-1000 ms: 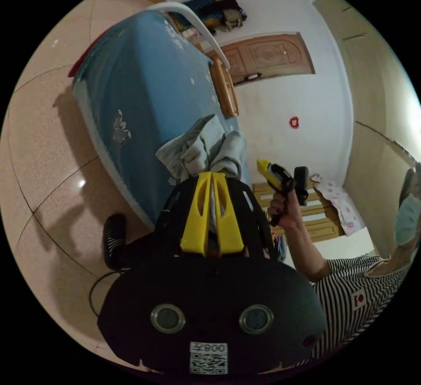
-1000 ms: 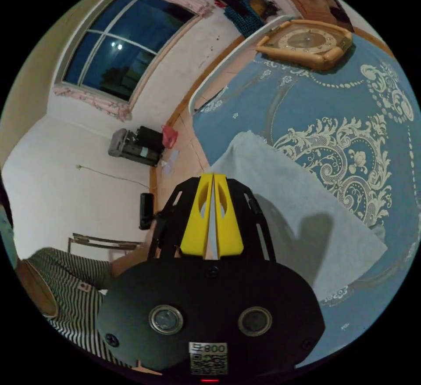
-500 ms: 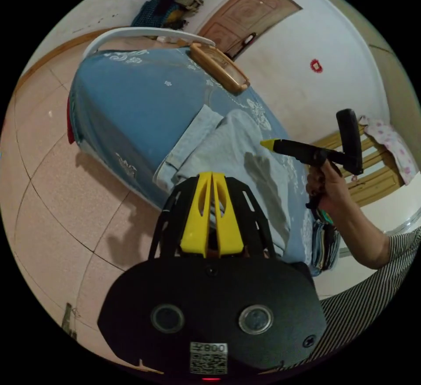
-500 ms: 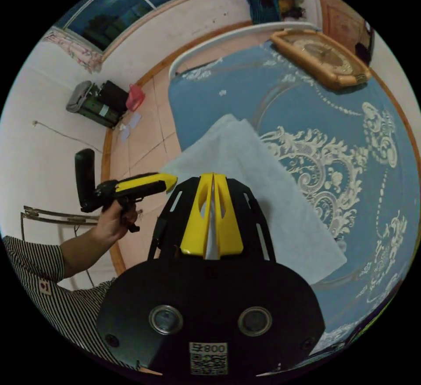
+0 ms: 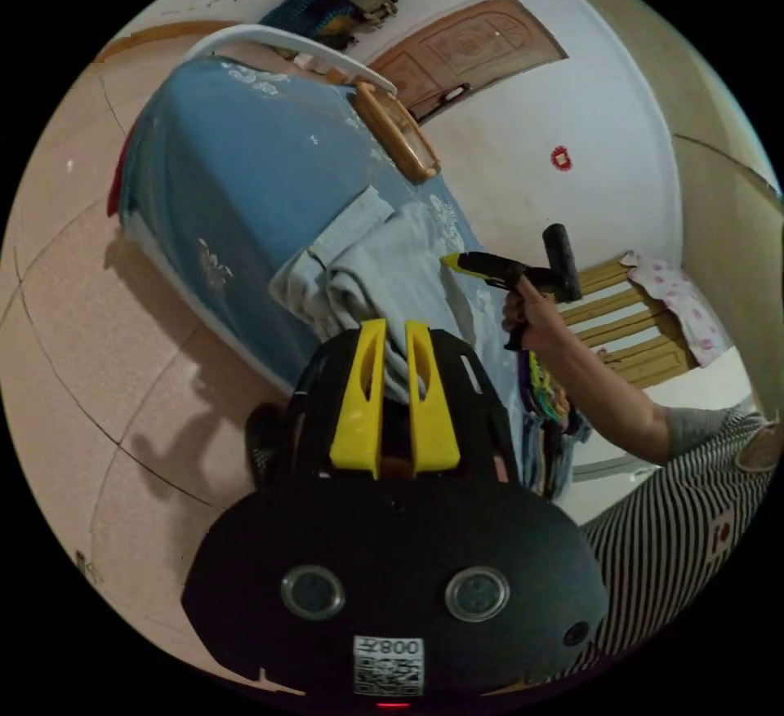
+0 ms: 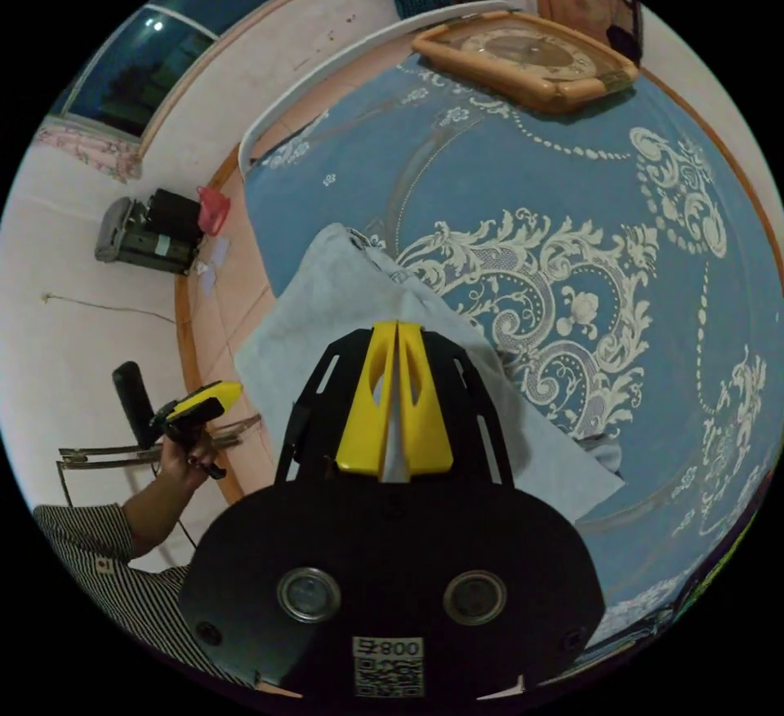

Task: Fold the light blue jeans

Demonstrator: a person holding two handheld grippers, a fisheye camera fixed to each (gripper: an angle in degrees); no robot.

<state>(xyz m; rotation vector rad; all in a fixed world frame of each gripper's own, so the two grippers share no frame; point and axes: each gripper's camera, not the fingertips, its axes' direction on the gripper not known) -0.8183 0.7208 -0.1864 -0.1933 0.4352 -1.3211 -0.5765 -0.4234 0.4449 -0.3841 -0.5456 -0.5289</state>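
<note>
Left hand-held gripper [image 5: 395, 328]: jaws spread, jeans [image 5: 384, 279] between them, contact unclear. Right hand-held gripper [image 6: 398, 330]: jaws pressed on jeans atop the blue surface [image 6: 588, 202].

Bare blue bedspread [image 6: 572, 202] lies open beyond the jeans [image 6: 327, 308], with a wooden clock [image 6: 527, 59] at its far end.

The left gripper view is taken from beside the blue-clothed table's [image 5: 245, 169] edge, rolled, facing the door [image 5: 465, 55]. The right gripper view is set close above the tabletop, facing the window [image 6: 155, 55]. The table, the jeans [image 5: 384, 275] and the wooden clock [image 6: 523, 55] are shared.
</note>
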